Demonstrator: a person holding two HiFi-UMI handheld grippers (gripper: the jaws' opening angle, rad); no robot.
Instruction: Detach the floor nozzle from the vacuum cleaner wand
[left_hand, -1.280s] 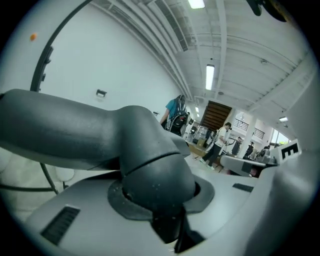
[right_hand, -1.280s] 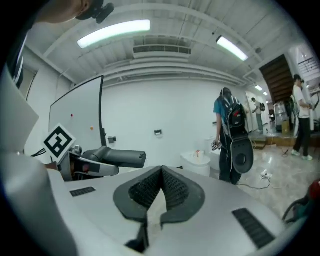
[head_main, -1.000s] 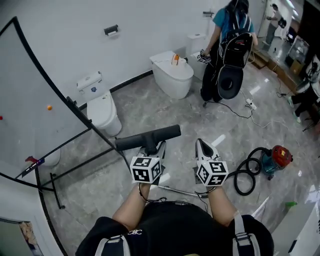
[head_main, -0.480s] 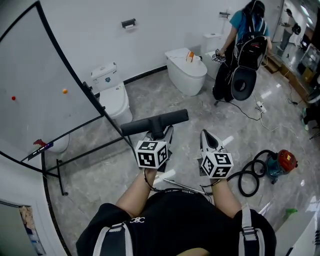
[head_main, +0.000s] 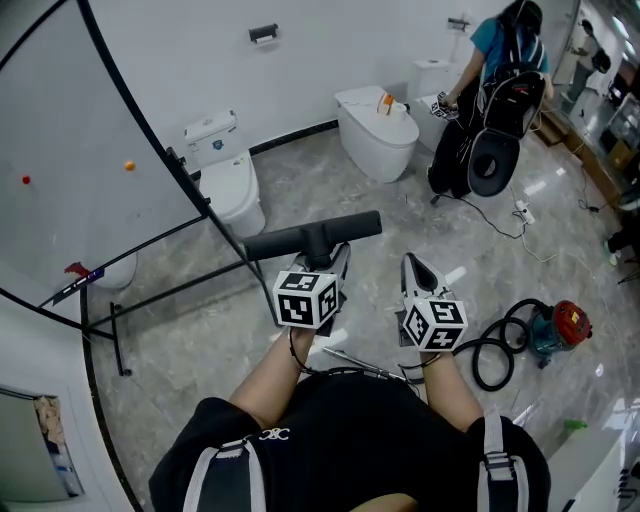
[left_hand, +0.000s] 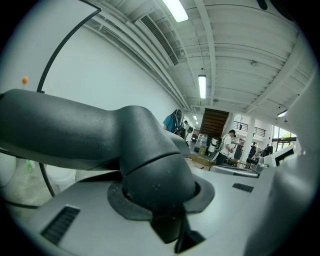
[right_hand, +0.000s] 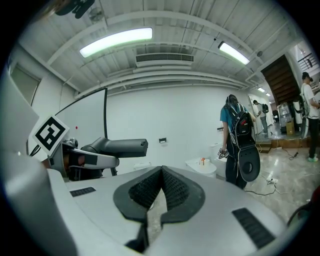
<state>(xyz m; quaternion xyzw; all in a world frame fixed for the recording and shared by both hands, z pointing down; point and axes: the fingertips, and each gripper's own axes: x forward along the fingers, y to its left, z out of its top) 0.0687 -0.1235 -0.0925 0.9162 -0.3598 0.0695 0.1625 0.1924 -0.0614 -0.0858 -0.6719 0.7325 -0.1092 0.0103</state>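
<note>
From the head view, my left tongs are clamped on the neck of the dark grey, T-shaped plastic floor nozzle, holding it in the air in front of me. My right tongs sit just beside them. Since a second ago the nozzle has come a little higher against the floor behind it, and the grip has not altered. The thin silver metal wand lies lower, close to my body and apart from the nozzle. I judge the two are already separated and only the putting-down remains. The red and teal canister vacuum with its black hose sits on the floor well off to my right.

The left tongs' view shows what the marker cube hides from above. The nozzle's round neck fills the gap between the jaws, which stand partly apart and press on it. Its bar runs off to the left. No wand shows here.

The right tongs' view shows my right jaws together, ribbed black pads meeting on nothing. Off to the left it shows the nozzle's bar from the side.
</note>
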